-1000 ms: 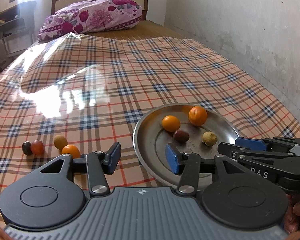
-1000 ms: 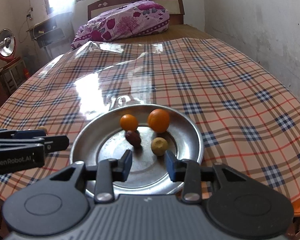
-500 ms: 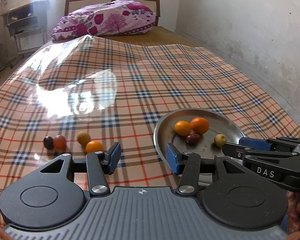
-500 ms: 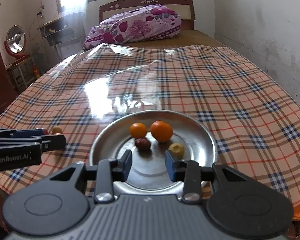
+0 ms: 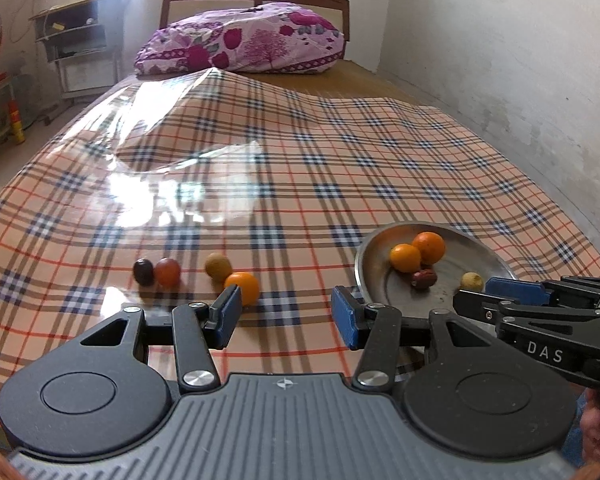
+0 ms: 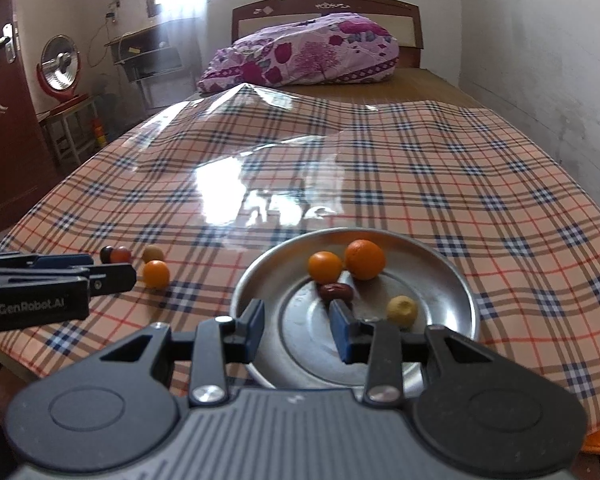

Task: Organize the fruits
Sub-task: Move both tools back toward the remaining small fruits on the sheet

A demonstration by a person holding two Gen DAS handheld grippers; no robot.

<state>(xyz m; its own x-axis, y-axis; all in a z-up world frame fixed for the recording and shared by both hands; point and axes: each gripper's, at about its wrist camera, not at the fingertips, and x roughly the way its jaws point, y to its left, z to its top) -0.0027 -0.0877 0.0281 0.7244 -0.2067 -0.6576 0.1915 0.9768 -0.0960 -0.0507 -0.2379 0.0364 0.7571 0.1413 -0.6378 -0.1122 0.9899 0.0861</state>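
Note:
A round metal plate rests on the plaid cloth and holds two oranges, a dark red date and a small yellow fruit. Left of the plate on the cloth lie an orange, a tan fruit, a reddish fruit and a dark one. My left gripper is open and empty, just short of the loose orange. My right gripper hangs open and empty over the plate's near rim.
The plaid plastic cloth covers a bed that runs along a wall on the right. A floral pillow lies at the far end. A red fan and a desk stand left of the bed, beside a door.
Both grippers have drawn back and risen a little, so the plate and the loose fruits look smaller and farther. More of the room shows. Neither gripper's jaws have changed.

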